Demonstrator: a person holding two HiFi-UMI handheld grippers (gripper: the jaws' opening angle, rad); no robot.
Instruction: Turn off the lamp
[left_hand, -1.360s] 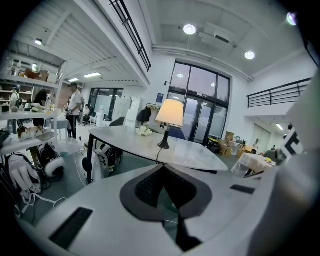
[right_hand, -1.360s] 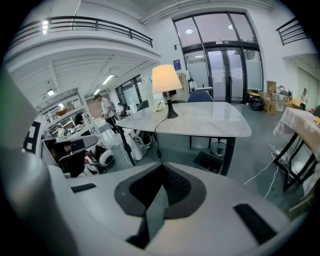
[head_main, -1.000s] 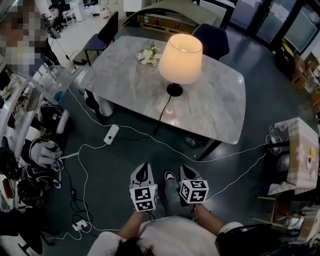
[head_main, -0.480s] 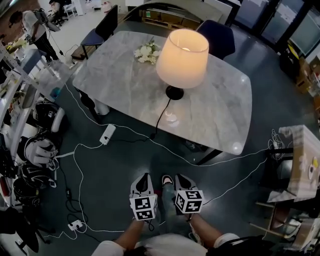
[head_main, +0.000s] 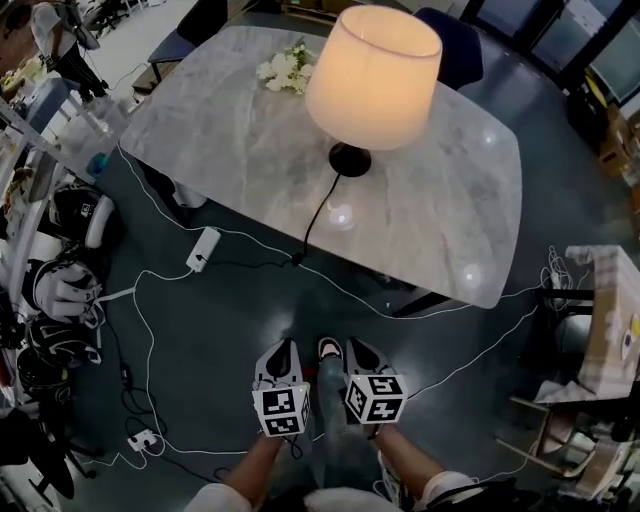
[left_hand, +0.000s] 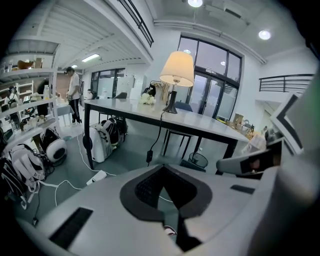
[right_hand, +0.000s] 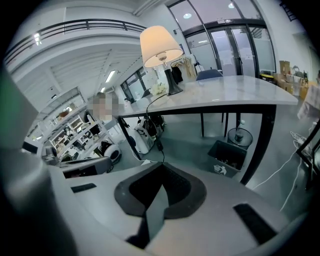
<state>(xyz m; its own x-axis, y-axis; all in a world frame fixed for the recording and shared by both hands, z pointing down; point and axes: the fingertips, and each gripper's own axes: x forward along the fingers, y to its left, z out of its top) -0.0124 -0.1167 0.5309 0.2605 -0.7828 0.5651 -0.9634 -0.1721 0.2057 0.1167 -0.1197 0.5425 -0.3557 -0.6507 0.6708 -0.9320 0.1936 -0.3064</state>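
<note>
Two handheld grippers hang low over the dark floor (head_main: 220, 340), side by side and well apart from the lit lamp (head_main: 372, 75). The lamp stands toward the far side of the marble surface (head_main: 220, 130), with a bunch of white flowers (head_main: 283, 66) to its left. The left gripper (head_main: 283, 347) has its fingers (left_hand: 145, 189) pressed together on nothing. The right gripper (head_main: 361, 349) likewise has its fingers (right_hand: 172, 192) closed and empty. The lamp's black cord (head_main: 318, 215) drops over the near edge, and a white power strip (head_main: 202, 249) lies on the floor at left.
</note>
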